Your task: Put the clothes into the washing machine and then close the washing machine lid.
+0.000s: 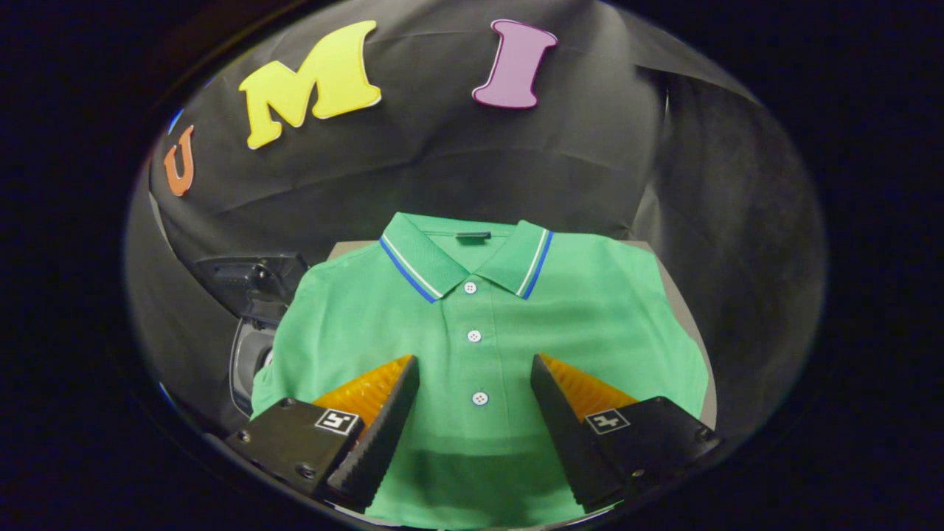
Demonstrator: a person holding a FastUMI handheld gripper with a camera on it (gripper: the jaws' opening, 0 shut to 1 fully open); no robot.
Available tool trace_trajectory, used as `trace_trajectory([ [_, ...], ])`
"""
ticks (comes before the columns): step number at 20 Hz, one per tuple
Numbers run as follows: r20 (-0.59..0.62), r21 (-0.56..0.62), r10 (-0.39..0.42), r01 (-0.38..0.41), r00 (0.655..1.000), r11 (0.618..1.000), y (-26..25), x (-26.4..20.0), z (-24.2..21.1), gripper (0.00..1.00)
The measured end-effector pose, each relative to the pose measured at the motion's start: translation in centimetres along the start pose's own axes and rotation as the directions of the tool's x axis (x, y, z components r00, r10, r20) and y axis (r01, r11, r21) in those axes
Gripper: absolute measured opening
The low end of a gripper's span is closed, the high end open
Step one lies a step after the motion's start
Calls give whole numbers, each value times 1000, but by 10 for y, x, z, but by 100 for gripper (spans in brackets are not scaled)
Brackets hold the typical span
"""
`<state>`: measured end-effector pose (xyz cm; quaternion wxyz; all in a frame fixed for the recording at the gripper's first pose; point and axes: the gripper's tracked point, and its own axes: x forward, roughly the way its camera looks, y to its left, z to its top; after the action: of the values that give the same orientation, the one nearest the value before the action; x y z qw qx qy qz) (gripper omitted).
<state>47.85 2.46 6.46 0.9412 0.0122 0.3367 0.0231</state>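
A folded green polo shirt [479, 324] with a blue-and-white striped collar and white buttons lies flat on a grey table [682, 295]. My gripper [476, 365] hovers over the shirt's lower half, open, with the button placket running between its two fingers. The fingertips [402, 372] sit close above the fabric; I cannot tell whether they touch it. To the left of the shirt, below the table's edge, part of a dark washing machine [251, 310] shows with its lid raised.
Black cloth walls close in the booth behind and to both sides. The table's grey surface peeks out at the shirt's right and behind its left shoulder. The washing machine's rounded opening [247, 361] lies just left of the left finger.
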Motion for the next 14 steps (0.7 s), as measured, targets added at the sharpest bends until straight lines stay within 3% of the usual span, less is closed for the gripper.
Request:
trace_trajectory([
  [3,-16,-12,-3,3,1000,1000,2,-2,1,86],
  [7,-21,-11,-25,25,999,1000,8,1,0,50],
  [10,-52,-21,-31,30,998,999,10,2,-2,35],
  [12,-62,-30,-41,39,997,999,11,3,-1,12],
  [14,-56,-49,-37,34,998,998,11,2,0,7],
])
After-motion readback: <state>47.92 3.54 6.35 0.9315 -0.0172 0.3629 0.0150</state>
